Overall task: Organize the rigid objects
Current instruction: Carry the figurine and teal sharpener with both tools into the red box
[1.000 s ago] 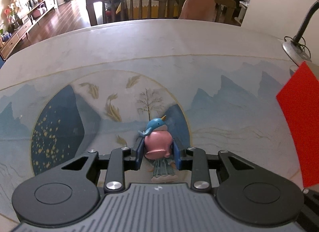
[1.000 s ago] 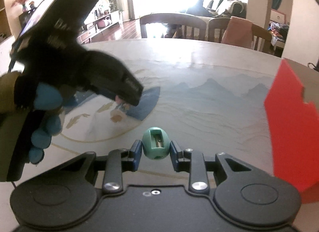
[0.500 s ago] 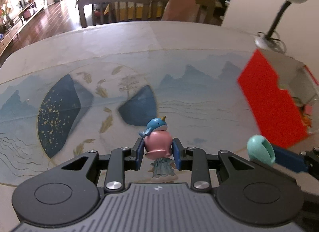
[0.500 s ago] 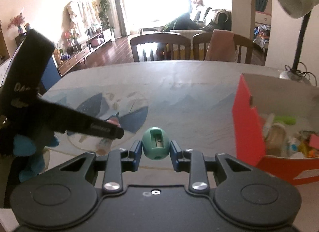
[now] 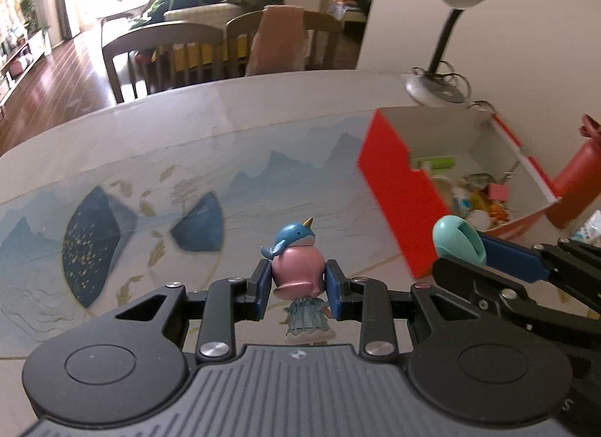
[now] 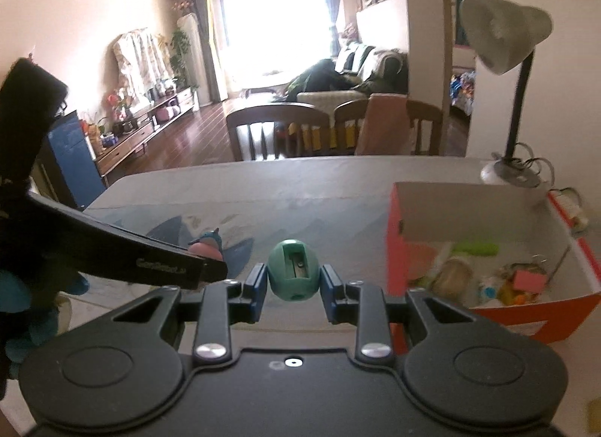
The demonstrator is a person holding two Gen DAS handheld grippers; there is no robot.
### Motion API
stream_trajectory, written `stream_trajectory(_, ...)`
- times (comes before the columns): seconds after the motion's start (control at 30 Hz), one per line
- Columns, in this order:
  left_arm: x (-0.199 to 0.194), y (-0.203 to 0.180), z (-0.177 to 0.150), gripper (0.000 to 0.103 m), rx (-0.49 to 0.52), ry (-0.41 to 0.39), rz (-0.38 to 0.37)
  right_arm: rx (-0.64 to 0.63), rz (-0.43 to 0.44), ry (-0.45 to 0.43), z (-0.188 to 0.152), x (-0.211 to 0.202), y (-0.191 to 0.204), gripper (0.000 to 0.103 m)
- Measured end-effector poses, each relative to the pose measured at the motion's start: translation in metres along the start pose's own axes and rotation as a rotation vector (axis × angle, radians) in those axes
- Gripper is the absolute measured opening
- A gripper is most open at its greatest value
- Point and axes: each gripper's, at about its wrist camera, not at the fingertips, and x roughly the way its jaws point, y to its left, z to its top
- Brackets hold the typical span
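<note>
left gripper [image 5: 298, 287]: clamped on the whale-hat figurine [image 5: 296, 268], left of the red box [image 5: 405, 211]
right gripper [image 6: 293, 283]: gripping the green sharpener [image 6: 293, 271], probably just short of the box

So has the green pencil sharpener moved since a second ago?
Yes. The green pencil sharpener, in the right gripper, has risen and neared the red box, whose inside now shows.

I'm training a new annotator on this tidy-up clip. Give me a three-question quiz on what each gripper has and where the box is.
1. True or false: the left gripper is shut on a figurine.
2. What does the right gripper hold?
3. The red box is: A) holding items, B) closed.

Key: 1 true; 2 green egg-shaped pencil sharpener; 3 A.
</note>
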Motion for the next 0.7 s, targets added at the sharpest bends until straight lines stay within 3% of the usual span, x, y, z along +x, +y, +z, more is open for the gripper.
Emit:
stream_trajectory(0.33,-0.016,-0.05,0.015,0.03,0.077,-0.027,-0.064,0.025,-0.067,-0.051,0.004,-0.022,-0.036,0.029)
stream_trajectory(0.7,0.007,-0.104,0.035,0.03,0.139,-0.014,-0.137,0.059,-0.189,-0.054,-0.003,-0.026,-0.093,0.029)
